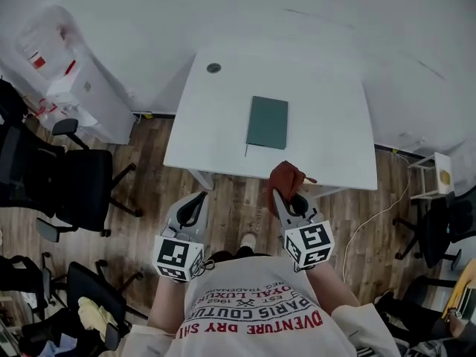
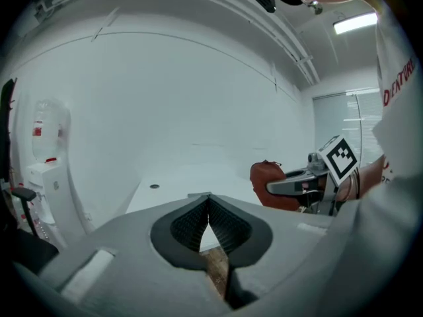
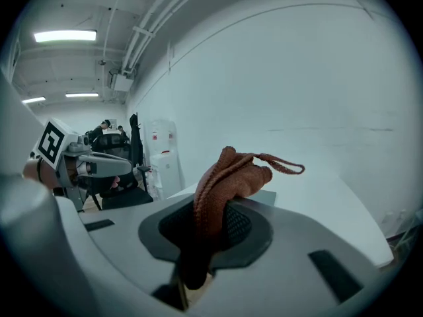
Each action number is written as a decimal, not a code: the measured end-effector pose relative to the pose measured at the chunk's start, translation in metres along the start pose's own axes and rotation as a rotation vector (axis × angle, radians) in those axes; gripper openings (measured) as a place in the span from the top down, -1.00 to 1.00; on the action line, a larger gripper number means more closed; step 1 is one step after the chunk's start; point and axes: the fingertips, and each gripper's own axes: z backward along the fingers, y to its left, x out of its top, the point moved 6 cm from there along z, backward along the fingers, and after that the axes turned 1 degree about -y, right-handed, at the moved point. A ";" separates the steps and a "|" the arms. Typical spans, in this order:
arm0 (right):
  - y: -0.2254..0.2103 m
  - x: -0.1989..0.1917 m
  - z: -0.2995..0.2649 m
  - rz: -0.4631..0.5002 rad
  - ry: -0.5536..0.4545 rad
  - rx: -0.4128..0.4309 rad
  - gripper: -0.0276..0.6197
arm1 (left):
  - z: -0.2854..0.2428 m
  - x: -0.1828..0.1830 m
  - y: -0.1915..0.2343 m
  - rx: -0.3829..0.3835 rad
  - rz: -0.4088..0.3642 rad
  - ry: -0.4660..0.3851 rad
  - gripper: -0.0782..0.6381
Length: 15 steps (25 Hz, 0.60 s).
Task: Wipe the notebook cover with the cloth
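Note:
A dark green notebook (image 1: pixel 268 122) lies closed near the middle of the white table (image 1: pixel 216 136). My right gripper (image 1: pixel 286 193) hovers off the table's front edge, shut on a rust-brown cloth (image 1: pixel 285 179) that bunches up between its jaws (image 3: pixel 228 177). My left gripper (image 1: pixel 195 208) hangs lower left, over the wooden floor, shut with nothing between its pads (image 2: pixel 210 218). In the left gripper view the cloth (image 2: pixel 268 180) shows at right with the right gripper behind it.
A small dark round disc (image 1: pixel 213 68) sits at the table's far left corner. Black office chairs (image 1: pixel 67 184) stand to the left, a white water dispenser (image 1: pixel 71 73) at the back left. A cable (image 1: pixel 375 218) trails across the floor at right.

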 end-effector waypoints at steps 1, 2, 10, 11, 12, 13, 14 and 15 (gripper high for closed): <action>-0.005 0.002 -0.006 -0.015 0.004 -0.009 0.69 | -0.010 0.001 0.005 -0.015 0.009 0.003 0.75; -0.010 0.003 -0.013 -0.027 0.008 -0.018 0.69 | -0.019 0.002 0.009 -0.029 0.014 0.008 0.75; -0.048 0.019 -0.069 -0.081 0.029 -0.145 0.69 | -0.109 0.024 0.053 -0.174 -0.023 0.039 0.75; -0.053 0.022 -0.077 -0.089 0.034 -0.163 0.69 | -0.122 0.028 0.059 -0.199 -0.030 0.041 0.75; -0.057 0.024 -0.084 -0.097 0.037 -0.181 0.69 | -0.134 0.032 0.064 -0.225 -0.037 0.043 0.75; -0.060 0.027 -0.092 -0.104 0.038 -0.198 0.69 | -0.146 0.035 0.070 -0.251 -0.045 0.045 0.75; -0.062 0.030 -0.100 -0.111 0.038 -0.213 0.69 | -0.156 0.039 0.075 -0.274 -0.056 0.047 0.75; -0.064 0.033 -0.107 -0.114 0.037 -0.227 0.69 | -0.166 0.042 0.081 -0.295 -0.069 0.048 0.75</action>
